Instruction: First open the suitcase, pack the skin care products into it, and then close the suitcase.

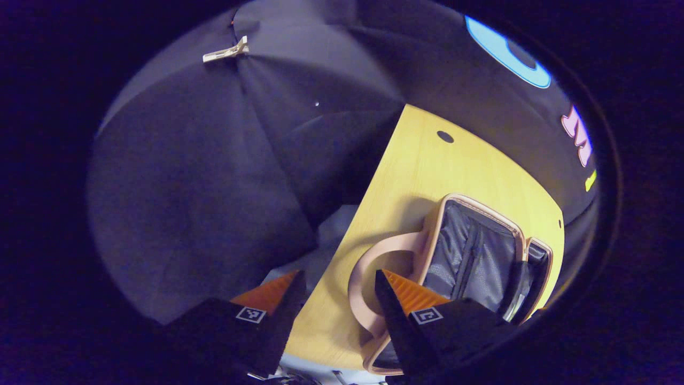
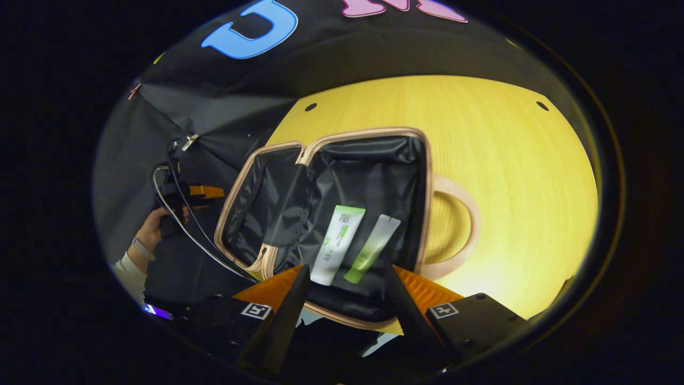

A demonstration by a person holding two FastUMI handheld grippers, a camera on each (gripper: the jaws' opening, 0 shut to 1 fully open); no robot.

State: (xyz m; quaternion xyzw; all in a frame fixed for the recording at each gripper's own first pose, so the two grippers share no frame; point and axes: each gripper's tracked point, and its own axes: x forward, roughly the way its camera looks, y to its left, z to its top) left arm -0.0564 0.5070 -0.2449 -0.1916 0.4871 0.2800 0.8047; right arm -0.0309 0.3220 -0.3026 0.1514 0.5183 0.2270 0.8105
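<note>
At the bottom of the right gripper view, the right gripper (image 2: 342, 289) has its jaws spread wide with nothing between them, poised over the near rim of the open suitcase (image 2: 368, 160). Just past the fingertips, two tubes lie side by side on the dark lining of the case's larger half: a white tube (image 2: 337, 245) with green marks and, touching or nearly touching it on the right, a paler green tube (image 2: 372, 248). Print on the white tube is too small to read. The smaller half of the case (image 2: 262, 203) stands open to the left, and a pink handle (image 2: 459, 230) loops out to the right onto the table (image 2: 507, 160).

The table is yellow wood-grain with small dark holes near its far edge. Behind it hangs black cloth. Farther left, a hand (image 2: 152, 227) with a pale sleeve holds the left gripper (image 2: 206, 191) well off the table.

In the left gripper view, the left gripper (image 1: 339, 280) also has its jaws wide and empty, near the table's (image 1: 422, 160) edge, with the handle (image 1: 368, 278) just beyond them and the suitcase (image 1: 475, 251) beside it. A pale clip (image 1: 227, 52) pins the cloth far above.
</note>
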